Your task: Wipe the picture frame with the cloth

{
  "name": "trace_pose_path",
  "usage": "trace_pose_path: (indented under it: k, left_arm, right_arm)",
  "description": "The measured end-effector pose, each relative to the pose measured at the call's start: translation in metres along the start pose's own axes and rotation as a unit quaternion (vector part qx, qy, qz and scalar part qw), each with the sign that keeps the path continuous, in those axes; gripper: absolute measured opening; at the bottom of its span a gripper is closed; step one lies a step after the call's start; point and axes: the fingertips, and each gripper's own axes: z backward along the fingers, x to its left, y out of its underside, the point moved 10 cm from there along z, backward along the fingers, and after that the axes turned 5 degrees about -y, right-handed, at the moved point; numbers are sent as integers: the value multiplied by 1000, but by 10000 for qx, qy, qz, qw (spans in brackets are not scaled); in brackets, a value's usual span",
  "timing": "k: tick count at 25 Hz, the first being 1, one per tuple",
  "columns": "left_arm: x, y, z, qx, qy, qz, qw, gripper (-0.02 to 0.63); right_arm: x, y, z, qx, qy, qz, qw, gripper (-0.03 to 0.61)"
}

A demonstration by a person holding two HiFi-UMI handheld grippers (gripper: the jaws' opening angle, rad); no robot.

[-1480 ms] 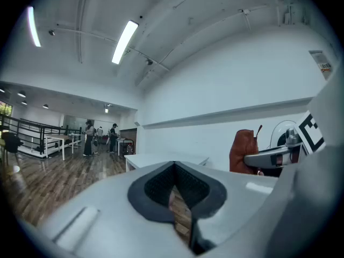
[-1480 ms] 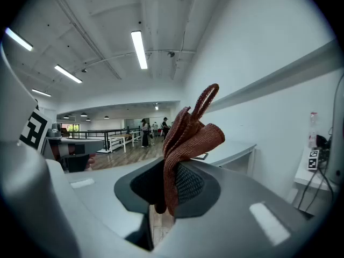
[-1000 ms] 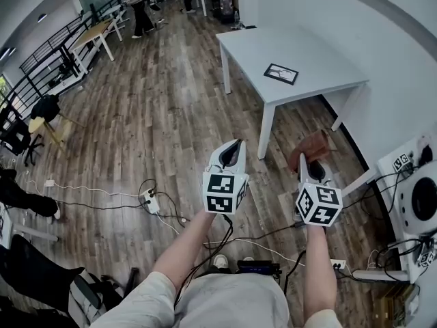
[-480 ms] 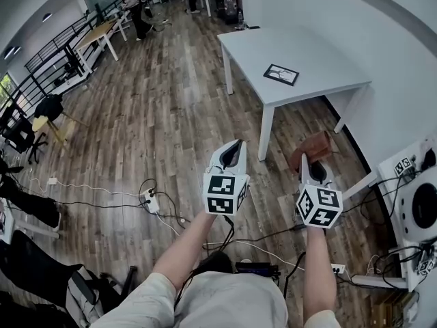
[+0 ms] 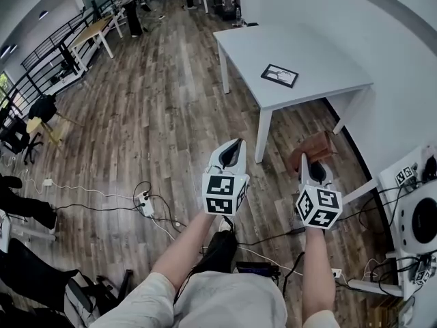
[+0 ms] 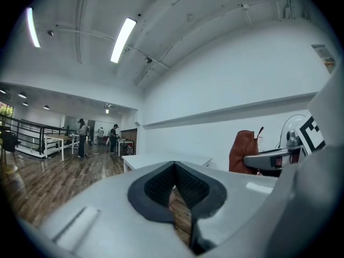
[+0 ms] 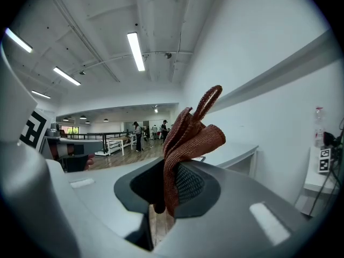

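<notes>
Lower centre of the head view: left gripper (image 5: 231,157), jaws pressed together on nothing. Just to its right, right gripper (image 5: 315,171), clamped on a rust-brown cloth (image 5: 315,145), bunched and sticking up past the jaw tips. Upper right of the frame: dark-edged picture frame (image 5: 280,75), lying flat on a white table (image 5: 307,43) beside the wall, well apart from both grippers. Beneath, wood floor (image 5: 157,115) with a power strip (image 5: 143,202) at lower left. Far upper left, people (image 5: 126,2) among desks (image 5: 89,36).

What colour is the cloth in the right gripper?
Reddish-brown knit cloth, pinched in the right gripper; clearest in the right gripper view.
</notes>
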Motion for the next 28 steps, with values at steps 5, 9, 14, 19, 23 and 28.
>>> trace_pose_path:
  k: [5,9,14,19,23,28]
  left_arm:
    - [25,9,-62,84,118,33,9999,0]
    - [57,10,-120,163,167,121,9997,0]
    - [93,-2,-184,221,294,133,9992,0]
    - [120,-21,-233,117,390,85,9991,0]
    - [130,-29,-270,74,418,70,9991,0]
    - [134,-21,-329,111,351,70,9993,0]
  right_arm:
    - [-17,0,-62,82,55,-2,10000,78]
    - [-21,-7,-122,93,36,-1,10000,78]
    - [-23,-21,-191,163,108,18,9998,78]
    - [-25,-42,-243,90,170,31,9998,78]
    - [-39,-46,-276,101,229,-26,9997,78]
    - [-74,-35,-332,326,164,-53,9993,78]
